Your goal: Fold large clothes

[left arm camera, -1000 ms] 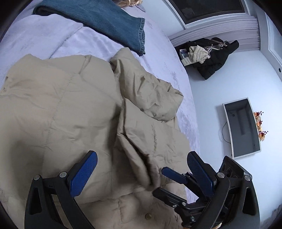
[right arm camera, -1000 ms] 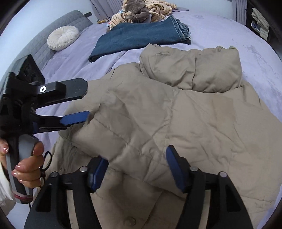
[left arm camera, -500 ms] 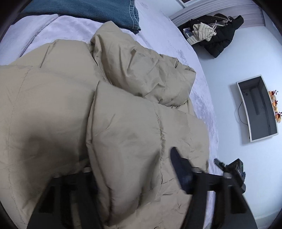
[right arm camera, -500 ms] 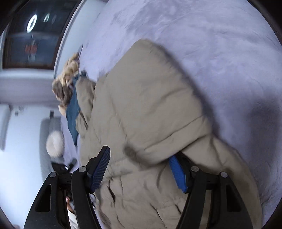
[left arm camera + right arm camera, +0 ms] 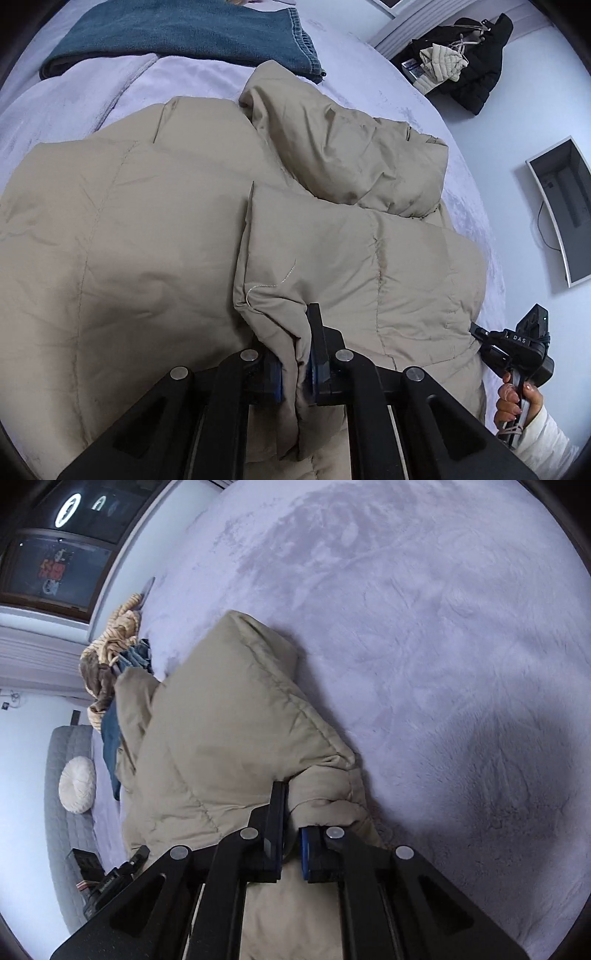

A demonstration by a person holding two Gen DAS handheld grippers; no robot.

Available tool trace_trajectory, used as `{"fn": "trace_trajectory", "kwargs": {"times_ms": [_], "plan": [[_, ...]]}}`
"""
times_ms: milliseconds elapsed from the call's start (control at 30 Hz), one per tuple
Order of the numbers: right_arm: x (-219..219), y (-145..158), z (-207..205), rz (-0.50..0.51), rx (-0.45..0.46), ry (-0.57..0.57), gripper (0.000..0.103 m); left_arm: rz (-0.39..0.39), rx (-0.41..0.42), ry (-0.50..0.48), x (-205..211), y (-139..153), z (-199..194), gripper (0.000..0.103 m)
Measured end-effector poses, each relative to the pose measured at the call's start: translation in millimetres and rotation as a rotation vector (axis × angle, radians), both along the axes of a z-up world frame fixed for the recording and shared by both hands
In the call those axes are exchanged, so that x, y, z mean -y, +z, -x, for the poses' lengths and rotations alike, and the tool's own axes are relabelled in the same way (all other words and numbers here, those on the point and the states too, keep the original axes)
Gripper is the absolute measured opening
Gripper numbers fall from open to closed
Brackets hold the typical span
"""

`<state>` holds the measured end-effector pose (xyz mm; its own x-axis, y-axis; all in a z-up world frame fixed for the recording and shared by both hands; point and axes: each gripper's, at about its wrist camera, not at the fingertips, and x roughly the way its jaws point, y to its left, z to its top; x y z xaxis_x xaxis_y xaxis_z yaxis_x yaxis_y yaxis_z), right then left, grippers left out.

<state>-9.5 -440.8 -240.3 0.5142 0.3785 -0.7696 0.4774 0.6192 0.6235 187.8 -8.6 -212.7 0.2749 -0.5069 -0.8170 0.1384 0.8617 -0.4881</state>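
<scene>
A beige padded jacket [image 5: 147, 240] lies spread on a lilac bed [image 5: 74, 99], its hood [image 5: 343, 147] bunched at the far side. My left gripper [image 5: 295, 373] is shut on a folded-over flap of the jacket near its edge. My right gripper [image 5: 291, 849] is shut on another edge of the jacket [image 5: 221, 746], which shows here against the bed [image 5: 443, 627]. The right gripper also shows in the left wrist view [image 5: 517, 347], held by a hand at the jacket's right side.
Folded blue jeans [image 5: 184, 33] lie on the bed beyond the jacket. A striped and brown clothes pile [image 5: 110, 646] and a round white cushion [image 5: 77, 784] sit near the grey headboard. Dark clothes [image 5: 461, 66] hang by the wall, with a wall screen [image 5: 561, 210].
Both grippers have closed on the jacket's edges from open. The jacket's side panel has been lifted and folded over toward the middle.
</scene>
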Motion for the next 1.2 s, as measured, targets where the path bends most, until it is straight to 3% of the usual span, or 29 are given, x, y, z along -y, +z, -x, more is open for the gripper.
{"fn": "trace_trajectory", "kwargs": {"times_ms": [33,100,133,167,233,400,467,600,633,667,767,867,933,1067,1200], "plan": [[2,0,1,-0.009,-0.001,0.000,0.010,-0.034,0.010,0.010,-1,3,2,0.016],[4,9,7,-0.019,-0.008,0.036,0.018,-0.101,0.029,0.027,-6,10,6,0.037],[3,15,10,-0.009,-0.005,0.068,0.026,-0.129,0.048,0.043,-9,14,8,0.044],[1,24,15,0.007,0.008,0.101,0.039,-0.149,0.064,0.050,-13,19,11,0.059],[0,43,28,0.052,0.050,0.143,0.056,-0.173,0.092,0.065,-20,28,14,0.063],[28,66,35,0.047,0.146,0.033,0.056,-0.142,0.156,0.103,-34,56,11,0.061],[40,56,22,-0.015,0.142,-0.029,0.056,-0.113,0.178,0.074,-27,66,6,0.055],[49,12,-16,-0.172,0.068,-0.091,0.056,-0.126,0.181,-0.004,5,59,2,0.055],[45,5,-25,-0.207,0.054,-0.075,0.050,-0.141,0.176,-0.023,13,53,2,0.055],[37,5,-33,-0.206,0.057,-0.043,0.034,-0.159,0.161,-0.041,19,45,3,0.055],[12,28,-52,-0.059,0.084,0.091,0.019,-0.236,0.120,-0.062,25,18,3,0.055],[-1,29,-64,0.148,0.024,0.183,0.018,-0.248,0.123,-0.059,26,7,2,0.055],[-2,20,-68,0.231,0.004,0.216,0.018,-0.238,0.124,-0.061,28,4,2,0.055],[-5,6,-66,0.304,0.009,0.218,0.018,-0.263,0.143,-0.072,32,2,5,0.055],[-20,23,-52,0.433,0.015,0.216,0.025,-0.285,0.138,-0.014,25,9,11,0.055]]}}
